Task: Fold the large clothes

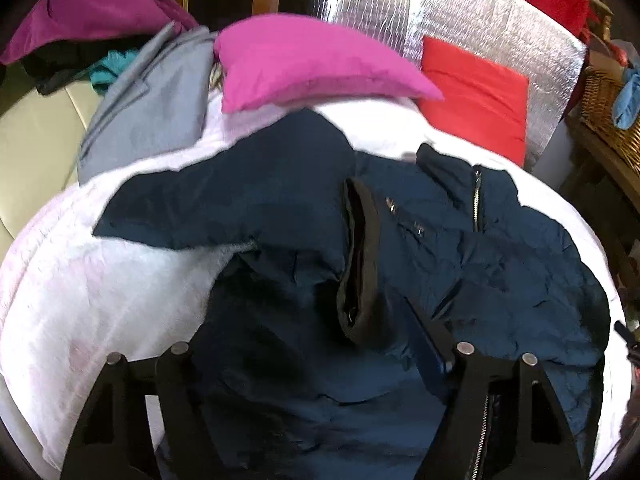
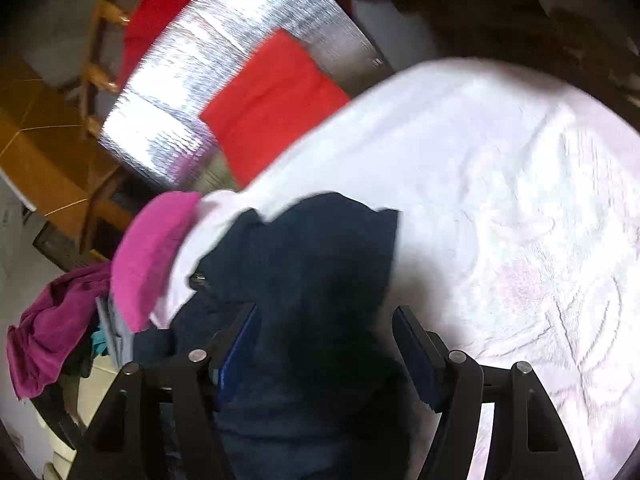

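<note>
A dark navy padded jacket [image 1: 500,248] lies spread on a white bedspread [image 1: 100,280], zip up. One sleeve is folded across the chest, its black-lined cuff [image 1: 360,260] facing me. My left gripper [image 1: 308,332] hovers low over the jacket's lower body. Its jaws stand wide, fabric bulges between them, and only the right blue pad [image 1: 428,344] shows. In the right wrist view my right gripper [image 2: 326,312] is open, both blue pads clear. A dark fold of the jacket [image 2: 320,248] lies between them on the bedspread [image 2: 500,200].
A pink pillow [image 1: 304,60] and a red pillow [image 1: 476,100] lie at the far edge against a silver foil sheet [image 1: 480,20]. A grey garment [image 1: 152,112] and a magenta one [image 1: 92,4] are piled at the left. A wicker basket [image 1: 608,112] stands right.
</note>
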A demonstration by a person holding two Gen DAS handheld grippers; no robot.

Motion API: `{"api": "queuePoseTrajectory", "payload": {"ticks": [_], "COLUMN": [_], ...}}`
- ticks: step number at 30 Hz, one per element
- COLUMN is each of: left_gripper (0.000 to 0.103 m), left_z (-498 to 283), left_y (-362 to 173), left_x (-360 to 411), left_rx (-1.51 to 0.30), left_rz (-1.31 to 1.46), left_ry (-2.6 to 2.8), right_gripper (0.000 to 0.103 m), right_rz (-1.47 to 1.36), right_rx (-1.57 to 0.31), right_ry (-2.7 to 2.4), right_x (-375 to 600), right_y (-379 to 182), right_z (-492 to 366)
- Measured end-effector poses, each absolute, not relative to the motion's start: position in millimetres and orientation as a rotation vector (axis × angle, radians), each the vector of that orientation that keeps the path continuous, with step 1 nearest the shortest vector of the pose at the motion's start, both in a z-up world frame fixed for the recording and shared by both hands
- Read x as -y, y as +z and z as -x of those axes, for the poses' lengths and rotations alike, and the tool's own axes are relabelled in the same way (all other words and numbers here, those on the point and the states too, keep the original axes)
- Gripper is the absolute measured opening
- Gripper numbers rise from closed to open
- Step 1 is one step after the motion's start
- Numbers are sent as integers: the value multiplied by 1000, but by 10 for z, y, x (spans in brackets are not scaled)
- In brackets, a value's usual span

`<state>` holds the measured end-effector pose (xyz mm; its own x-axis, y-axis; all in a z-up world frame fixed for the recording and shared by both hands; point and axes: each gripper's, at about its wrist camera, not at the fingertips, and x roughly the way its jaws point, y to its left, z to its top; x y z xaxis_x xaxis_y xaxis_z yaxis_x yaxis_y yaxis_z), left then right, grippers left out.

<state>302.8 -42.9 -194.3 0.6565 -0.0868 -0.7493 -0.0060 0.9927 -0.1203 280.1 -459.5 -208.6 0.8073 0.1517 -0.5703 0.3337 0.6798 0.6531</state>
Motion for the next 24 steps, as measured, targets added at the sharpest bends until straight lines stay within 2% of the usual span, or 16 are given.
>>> {"api": "queuePoseTrajectory", "payload": {"ticks": [5,6,8,9,10,11,14,16,19,21,22,23,24], "left_gripper": [78,78,68,57,52,49,45,45,48,51,54,54,55], "left_z": [-3095,-3110,-3141,-3168,-3189,-3218,-3252,-3254,-3264,-3265,-3260,-3253,-3249], "left_y": [-2026,-2045,-2085,-2120,-2142,-2177,-2233,-2244,-2274,-2275,-2267,-2258,-2251], "left_x": [482,482,466,450,441,419,334,320,325,313,304,294,285], "left_rx": [-870,-874,-887,-902,-915,-932,-957,-960,-979,-992,-994,-995,-997], "left_rz": [123,131,153,170,183,208,280,285,277,284,284,284,286], "left_ry": [-24,-24,-25,-30,-34,-39,-49,-47,-36,-40,-39,-41,-44], "right_gripper": [71,68,41,40,35,30,24,24,26,29,35,47,53], "right_rz": [-849,-848,-820,-808,-801,-792,-723,-682,-696,-706,-700,-688,-667], "right_rx": [-733,-737,-753,-757,-747,-730,-647,-635,-764,-780,-789,-788,-769], "right_ry": [-78,-70,-90,-97,-105,-115,-129,-140,-176,-193,-211,-230,-258], "right_x": [4456,4435,4382,4382,4384,4375,4328,4306,4306,4317,4319,4311,4295], "right_y": [-2349,-2403,-2451,-2486,-2477,-2422,-2203,-2184,-2404,-2387,-2325,-2267,-2175], "right_z": [-3134,-3146,-3183,-3168,-3139,-3113,-2987,-2937,-3074,-3090,-3082,-3061,-3017]}}
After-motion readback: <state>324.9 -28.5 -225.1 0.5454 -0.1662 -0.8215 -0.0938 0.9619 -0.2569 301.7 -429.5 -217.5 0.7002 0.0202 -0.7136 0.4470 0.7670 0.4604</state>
